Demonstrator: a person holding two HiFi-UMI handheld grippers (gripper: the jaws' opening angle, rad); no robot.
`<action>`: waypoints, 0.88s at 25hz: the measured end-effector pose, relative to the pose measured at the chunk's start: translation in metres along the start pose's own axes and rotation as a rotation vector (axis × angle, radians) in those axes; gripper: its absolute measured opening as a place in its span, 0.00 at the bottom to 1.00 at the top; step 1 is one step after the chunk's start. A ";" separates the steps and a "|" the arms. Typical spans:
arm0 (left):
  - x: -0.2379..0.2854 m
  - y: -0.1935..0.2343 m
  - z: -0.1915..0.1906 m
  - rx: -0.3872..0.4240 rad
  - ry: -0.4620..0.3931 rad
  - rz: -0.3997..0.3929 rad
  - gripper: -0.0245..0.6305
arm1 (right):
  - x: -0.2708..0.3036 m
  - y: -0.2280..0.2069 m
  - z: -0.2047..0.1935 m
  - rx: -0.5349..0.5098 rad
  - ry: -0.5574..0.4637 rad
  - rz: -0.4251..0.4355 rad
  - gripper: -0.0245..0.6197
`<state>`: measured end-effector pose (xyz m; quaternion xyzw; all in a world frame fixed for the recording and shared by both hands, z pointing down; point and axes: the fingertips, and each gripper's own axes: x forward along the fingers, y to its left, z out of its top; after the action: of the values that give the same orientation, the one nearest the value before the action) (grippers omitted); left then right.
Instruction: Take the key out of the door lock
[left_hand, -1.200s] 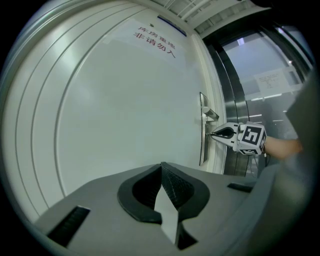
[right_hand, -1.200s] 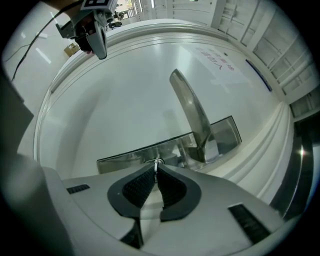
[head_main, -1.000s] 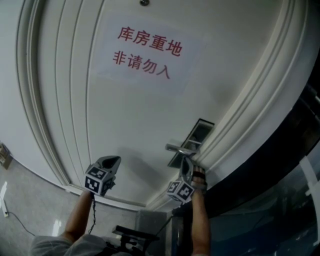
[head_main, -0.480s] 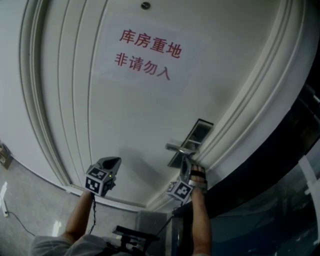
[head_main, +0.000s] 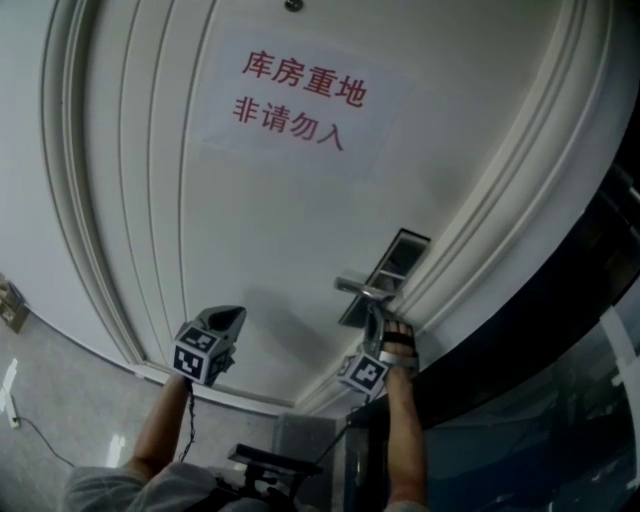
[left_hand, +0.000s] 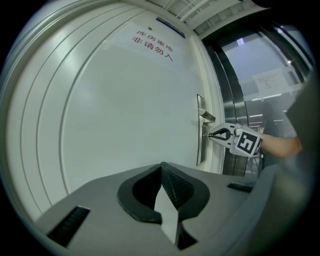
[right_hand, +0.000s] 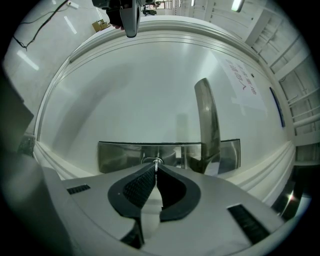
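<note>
A steel lock plate with a lever handle sits at the right edge of the white door. My right gripper is at the plate just below the handle. In the right gripper view its jaws are shut on the thin key, which sticks out of the lock cylinder in the plate; the handle rises to the right. The left gripper view shows the right gripper touching the plate. My left gripper hangs shut and empty in front of the door, well left of the lock.
A paper sign with red characters is stuck high on the door. Moulded door frame runs right of the lock, with dark glass panels beyond. A cable lies on the tiled floor at lower left.
The right gripper stays at the lock; its hand has edged slightly toward the plate. The left gripper has barely moved.
</note>
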<state>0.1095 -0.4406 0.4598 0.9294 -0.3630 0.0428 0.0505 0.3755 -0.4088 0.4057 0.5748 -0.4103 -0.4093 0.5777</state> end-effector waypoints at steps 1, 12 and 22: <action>0.000 0.000 0.001 0.000 -0.002 0.001 0.03 | 0.000 0.000 0.000 0.003 -0.001 0.002 0.07; -0.004 0.000 0.000 -0.004 -0.002 0.006 0.03 | -0.001 -0.001 0.000 0.001 0.004 -0.001 0.07; -0.007 0.002 -0.005 -0.010 0.006 0.004 0.03 | -0.001 0.002 0.000 -0.014 0.009 0.020 0.07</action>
<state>0.1024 -0.4368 0.4639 0.9283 -0.3650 0.0438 0.0563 0.3753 -0.4075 0.4078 0.5686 -0.4104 -0.4037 0.5876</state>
